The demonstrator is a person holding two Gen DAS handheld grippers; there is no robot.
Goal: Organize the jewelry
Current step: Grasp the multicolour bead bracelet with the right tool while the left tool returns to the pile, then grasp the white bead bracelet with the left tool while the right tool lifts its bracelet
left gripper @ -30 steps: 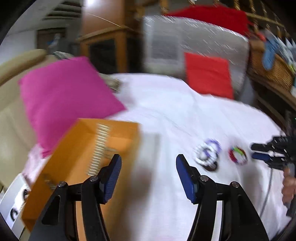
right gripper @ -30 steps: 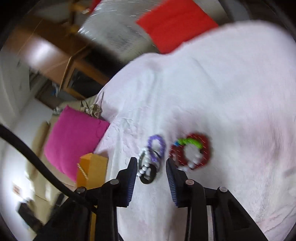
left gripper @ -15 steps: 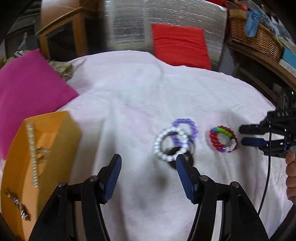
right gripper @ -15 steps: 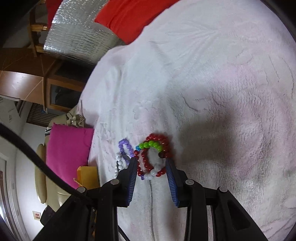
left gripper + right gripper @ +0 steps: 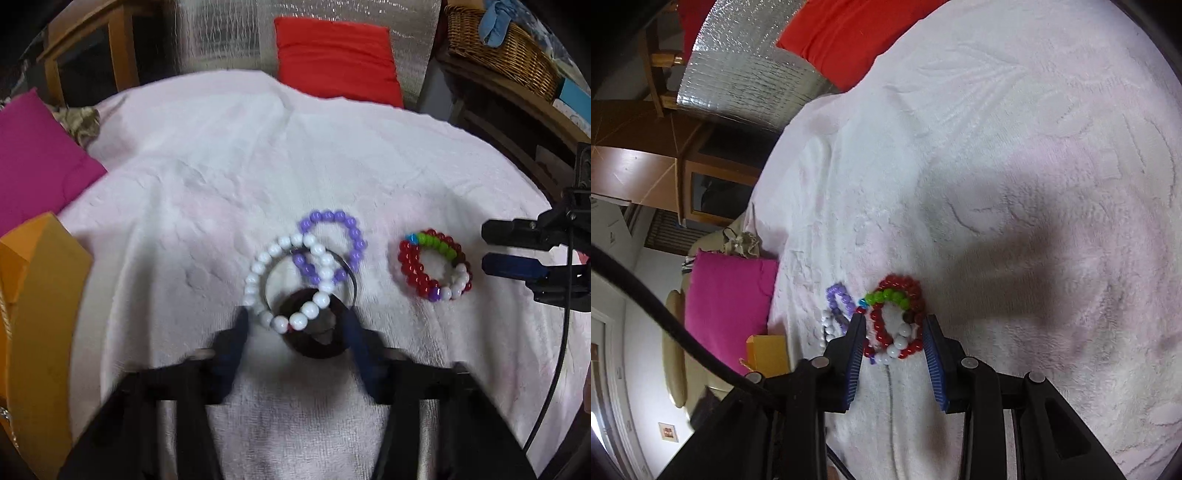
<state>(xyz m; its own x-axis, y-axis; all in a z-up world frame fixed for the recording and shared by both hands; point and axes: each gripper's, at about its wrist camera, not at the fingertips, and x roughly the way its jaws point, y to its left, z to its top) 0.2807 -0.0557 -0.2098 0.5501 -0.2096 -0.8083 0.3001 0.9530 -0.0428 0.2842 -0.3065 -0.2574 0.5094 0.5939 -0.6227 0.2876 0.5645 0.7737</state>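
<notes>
Closing left gripper (image 5: 295, 325) jaws flank unlabelled dark bangle (image 5: 314, 336).

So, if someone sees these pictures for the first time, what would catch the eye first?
Probably the bright beads on the white blanket: a white bracelet overlapping a purple bracelet and a dark ring, with the left gripper closing around that pile. Beside it lies a red coiled bracelet, framed by the right gripper. A pink cushion glows at the blanket's edge.
</notes>
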